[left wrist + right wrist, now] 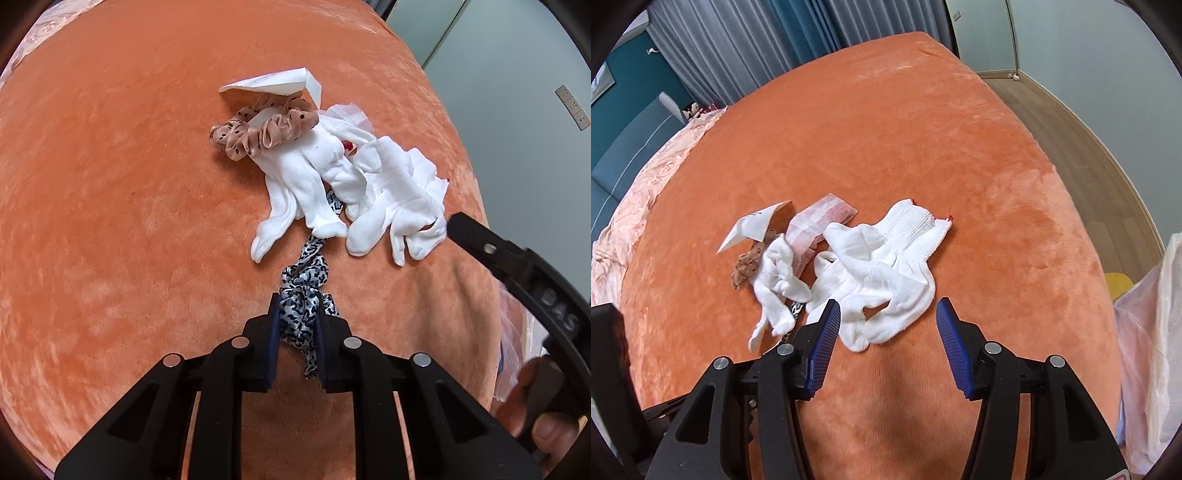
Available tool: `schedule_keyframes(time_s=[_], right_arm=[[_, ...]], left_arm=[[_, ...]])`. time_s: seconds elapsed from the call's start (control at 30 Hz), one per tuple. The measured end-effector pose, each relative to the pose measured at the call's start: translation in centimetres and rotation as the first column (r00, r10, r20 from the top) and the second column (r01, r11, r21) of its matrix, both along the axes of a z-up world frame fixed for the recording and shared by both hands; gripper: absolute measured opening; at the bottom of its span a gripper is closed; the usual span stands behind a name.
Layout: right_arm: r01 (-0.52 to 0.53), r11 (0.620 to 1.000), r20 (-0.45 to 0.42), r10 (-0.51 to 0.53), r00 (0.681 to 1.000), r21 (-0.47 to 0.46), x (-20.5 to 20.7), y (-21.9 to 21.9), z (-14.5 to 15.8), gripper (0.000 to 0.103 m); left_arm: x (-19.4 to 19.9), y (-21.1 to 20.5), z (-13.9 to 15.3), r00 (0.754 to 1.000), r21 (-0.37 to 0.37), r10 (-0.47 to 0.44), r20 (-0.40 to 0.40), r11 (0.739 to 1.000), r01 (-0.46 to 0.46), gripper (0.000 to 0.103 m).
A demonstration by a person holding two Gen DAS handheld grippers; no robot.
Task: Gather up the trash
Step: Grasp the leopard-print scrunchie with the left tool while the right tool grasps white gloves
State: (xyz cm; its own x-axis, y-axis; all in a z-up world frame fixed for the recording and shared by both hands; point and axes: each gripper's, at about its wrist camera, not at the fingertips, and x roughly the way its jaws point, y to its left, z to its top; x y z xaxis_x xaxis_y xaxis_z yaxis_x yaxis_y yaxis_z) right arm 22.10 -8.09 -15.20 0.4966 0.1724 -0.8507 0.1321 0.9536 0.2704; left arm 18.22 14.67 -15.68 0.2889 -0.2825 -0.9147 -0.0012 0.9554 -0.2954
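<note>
My left gripper is shut on a black-and-white patterned scrunchie, whose far end runs under a white glove. A second white glove lies to its right, also in the right wrist view. A tan dotted scrunchie, a folded white paper and a clear plastic bag lie behind on the orange blanket. My right gripper is open and empty, its fingers either side of the near glove's fingers.
A translucent plastic bag hangs at the bed's right edge. A pink quilt lies along the left. Wood floor and curtains are beyond the bed.
</note>
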Motion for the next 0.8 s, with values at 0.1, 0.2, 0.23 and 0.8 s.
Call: schedule_keyframes(time_s=[0.1, 0.2, 0.23, 0.8], right_arm=[[0.005, 1.000, -0.020, -0.005, 1.000, 0.005, 1.2, 0.0, -1.2, 0.053], [0.008, 1.000, -0.034, -0.008, 0.999, 0.012, 2.1, 0.1, -2.2, 0.048], [0.006, 1.000, -0.040, -0.005, 0.999, 0.020, 2.3, 0.1, -2.6, 0.045], [0.044, 0.996, 0.124, -0.053, 0.991, 0.071, -1.3, -3.6, 5.5, 0.006]], left_arm=[[0.3, 0.0, -0.2, 1.000, -0.010, 0.001, -0.009, 1.000, -0.001, 0.016], [0.6, 0.0, -0.3, 1.000, -0.018, 0.000, -0.013, 1.000, 0.000, 0.016], [0.8, 0.0, -0.3, 1.000, -0.019, -0.001, -0.013, 1.000, 0.000, 0.016], [-0.2, -2.7, 5.1, 0.996, -0.011, -0.040, 0.085, 0.999, 0.041, 0.013]])
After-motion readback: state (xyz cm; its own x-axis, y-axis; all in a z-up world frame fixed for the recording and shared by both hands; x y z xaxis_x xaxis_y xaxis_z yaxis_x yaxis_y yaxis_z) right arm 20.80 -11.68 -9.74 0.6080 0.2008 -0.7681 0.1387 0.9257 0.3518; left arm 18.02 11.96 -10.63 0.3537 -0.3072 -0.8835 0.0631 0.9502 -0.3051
